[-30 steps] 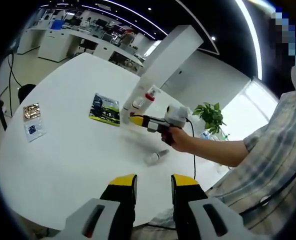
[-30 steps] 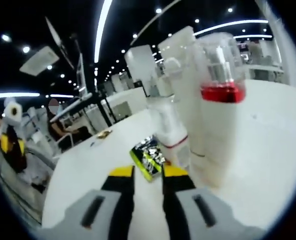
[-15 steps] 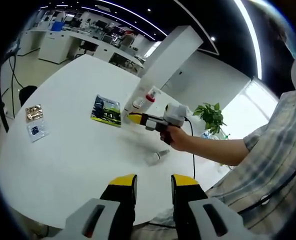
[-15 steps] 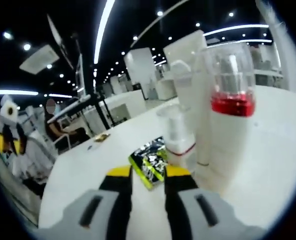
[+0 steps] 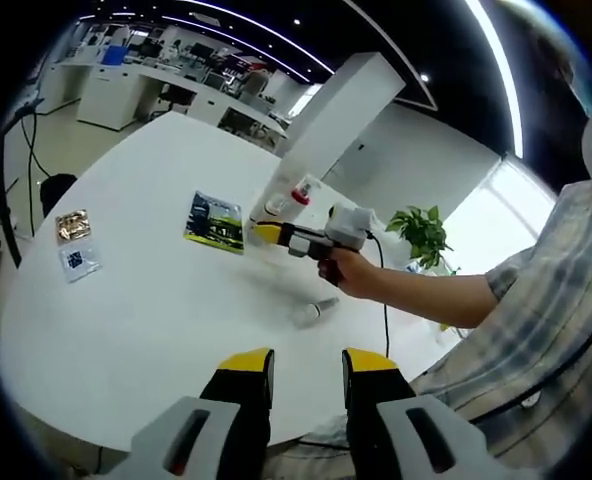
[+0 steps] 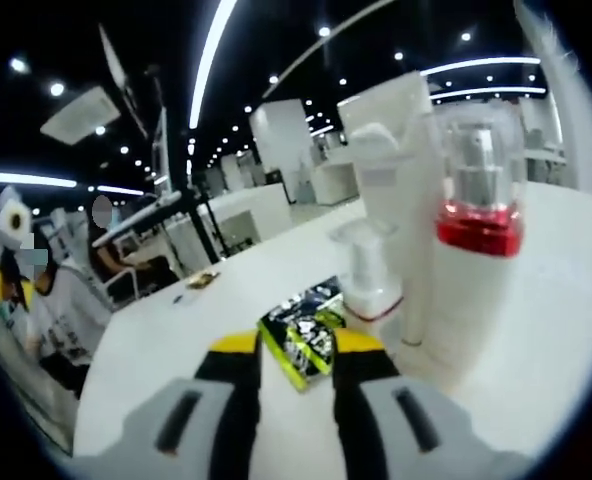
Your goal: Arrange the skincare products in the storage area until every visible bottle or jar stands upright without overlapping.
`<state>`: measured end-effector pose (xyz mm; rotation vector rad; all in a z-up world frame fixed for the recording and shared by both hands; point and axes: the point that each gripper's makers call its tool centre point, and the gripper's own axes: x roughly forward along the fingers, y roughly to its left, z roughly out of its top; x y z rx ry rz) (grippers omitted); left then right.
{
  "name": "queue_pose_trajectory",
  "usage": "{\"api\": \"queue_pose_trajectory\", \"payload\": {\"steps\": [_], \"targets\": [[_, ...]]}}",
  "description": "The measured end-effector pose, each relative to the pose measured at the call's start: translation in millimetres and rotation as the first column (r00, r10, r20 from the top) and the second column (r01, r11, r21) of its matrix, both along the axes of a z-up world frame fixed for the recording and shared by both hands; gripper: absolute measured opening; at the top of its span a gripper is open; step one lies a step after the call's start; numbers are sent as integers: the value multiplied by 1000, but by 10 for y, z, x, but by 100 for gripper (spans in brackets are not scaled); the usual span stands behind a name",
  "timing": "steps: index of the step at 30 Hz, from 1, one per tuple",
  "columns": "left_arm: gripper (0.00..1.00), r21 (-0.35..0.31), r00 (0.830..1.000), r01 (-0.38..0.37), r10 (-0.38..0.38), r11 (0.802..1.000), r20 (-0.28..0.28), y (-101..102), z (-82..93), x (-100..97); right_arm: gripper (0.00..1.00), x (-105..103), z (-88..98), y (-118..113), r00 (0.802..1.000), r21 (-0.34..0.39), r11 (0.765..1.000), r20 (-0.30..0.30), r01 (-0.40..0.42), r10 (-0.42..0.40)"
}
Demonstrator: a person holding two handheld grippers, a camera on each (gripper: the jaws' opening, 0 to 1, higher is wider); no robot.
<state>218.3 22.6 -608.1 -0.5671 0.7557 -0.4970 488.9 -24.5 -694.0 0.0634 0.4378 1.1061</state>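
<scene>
Judging from how things lie, the task is partly done; a small cluster of bottles stands upright at the far side of the white tabletop (image 5: 156, 300), among them a tall white tube (image 6: 396, 150), a pump bottle with a red collar (image 6: 479, 240) and a short clear-capped bottle (image 6: 368, 280), close together but, as far as I can see, not leaning on one another; in the left gripper view the same cluster (image 5: 288, 200) sits just beyond the tip of the right hand-held gripper (image 5: 266, 233); one small bottle (image 5: 313, 312) lies on its side nearer the person, well apart from the cluster, and it is what is left to stand up.

A green-and-black packet (image 6: 301, 340) lies flat just ahead of the right hand-held gripper (image 6: 294, 350), whose jaws are parted with nothing between them; the left hand-held gripper (image 5: 306, 365) hangs over the near edge, jaws also apart and empty; two small sachets (image 5: 73, 240) lie at the left of the tabletop.

Hard to make out: how many bottles the cluster holds, since they overlap in both views; whether the lying bottle has a cap; whether the sachets count as products to arrange.
</scene>
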Motion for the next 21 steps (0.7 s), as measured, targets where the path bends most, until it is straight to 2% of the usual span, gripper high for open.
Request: {"api": "queue_pose_trajectory", "payload": {"steps": [10,15,17,21], "targets": [[28,-6,1000,1,-1,1000,14,-11,6,-43,26,-197,113,-55,999,1,999,-5,-33,33],[28,-26,1000,16,-15,1000,25,-66,-7,-33,35,-312,142,-253,998,-26,998,-36,-48,47],[28,-31,999,23,-22,999,34,-93,-4,-18,38,-382,164,-380,997,-31,998,-66,-50,48],[28,-41,998,40,-37,998,53,-156,15,9,39,-504,176,-552,996,-54,996,-63,-69,66]]}}
